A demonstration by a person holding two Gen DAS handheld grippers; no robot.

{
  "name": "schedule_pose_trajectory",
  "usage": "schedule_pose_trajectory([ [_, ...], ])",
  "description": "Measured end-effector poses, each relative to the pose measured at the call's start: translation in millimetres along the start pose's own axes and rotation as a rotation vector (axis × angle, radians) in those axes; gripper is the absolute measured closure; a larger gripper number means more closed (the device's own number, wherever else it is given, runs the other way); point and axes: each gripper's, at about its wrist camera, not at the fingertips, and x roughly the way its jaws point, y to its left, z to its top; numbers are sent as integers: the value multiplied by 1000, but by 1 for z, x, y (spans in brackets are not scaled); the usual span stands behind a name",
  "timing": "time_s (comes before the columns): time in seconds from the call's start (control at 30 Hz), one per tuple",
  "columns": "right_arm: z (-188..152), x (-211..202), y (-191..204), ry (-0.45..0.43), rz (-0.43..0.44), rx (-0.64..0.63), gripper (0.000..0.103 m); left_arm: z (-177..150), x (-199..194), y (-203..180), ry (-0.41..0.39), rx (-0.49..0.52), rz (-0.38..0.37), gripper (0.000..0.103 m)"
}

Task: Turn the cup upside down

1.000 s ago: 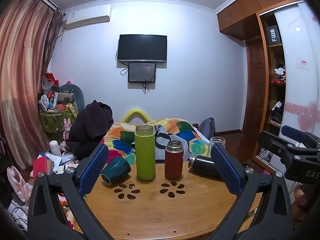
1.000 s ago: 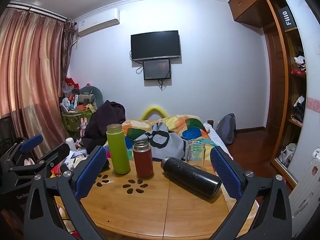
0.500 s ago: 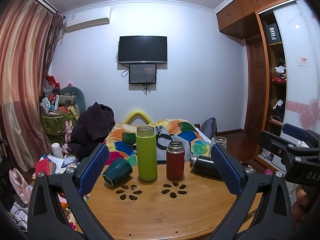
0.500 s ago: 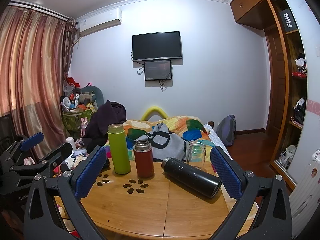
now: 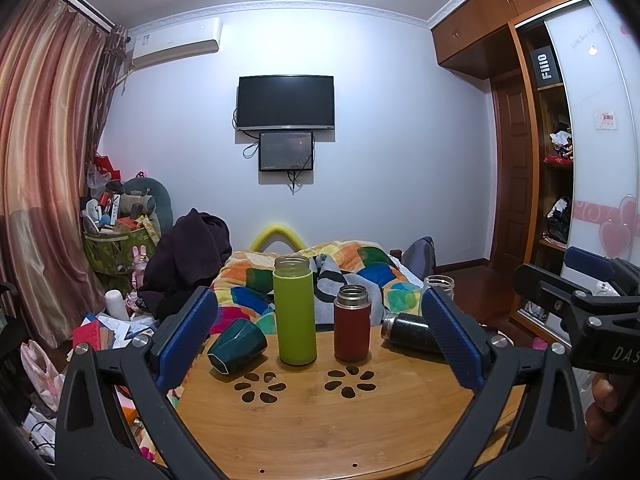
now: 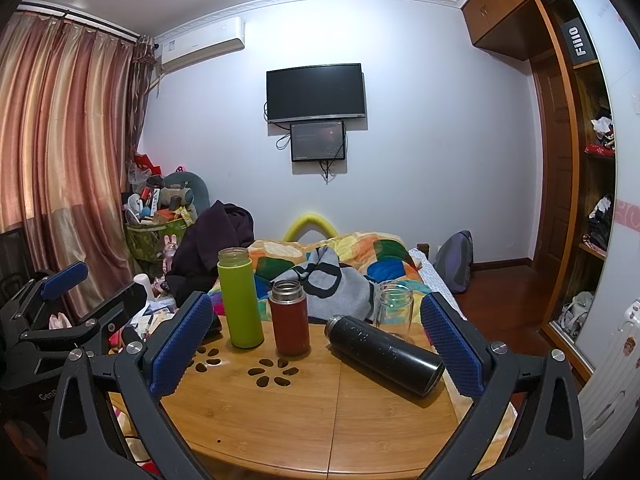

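A dark green cup (image 5: 236,345) lies on its side at the left end of the round wooden table (image 5: 320,432), its base toward me. My left gripper (image 5: 320,344) is open and empty, held back from the table's near edge. My right gripper (image 6: 316,344) is open and empty too, to the right of the left one. In the right wrist view the cup is hidden behind my left finger pad (image 6: 180,344). The left gripper's body shows at that view's left edge (image 6: 60,320).
On the table stand a tall lime-green bottle (image 5: 294,308), a short red flask (image 5: 352,322) and a clear glass jar (image 6: 394,306). A black flask (image 6: 384,354) lies on its side at the right. A bed with a colourful quilt (image 5: 320,272) is behind the table.
Both views have drifted slightly; the objects sit a little to the right in the left wrist view. Both grippers stay open and nothing on the table has moved.
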Motion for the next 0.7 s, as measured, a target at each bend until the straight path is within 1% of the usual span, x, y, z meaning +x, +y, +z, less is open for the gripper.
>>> schedule_pose_trajectory([
  [0.7,0,-1,2,-6,1,-2,0,2,-1,-1,-1,3,1,0],
])
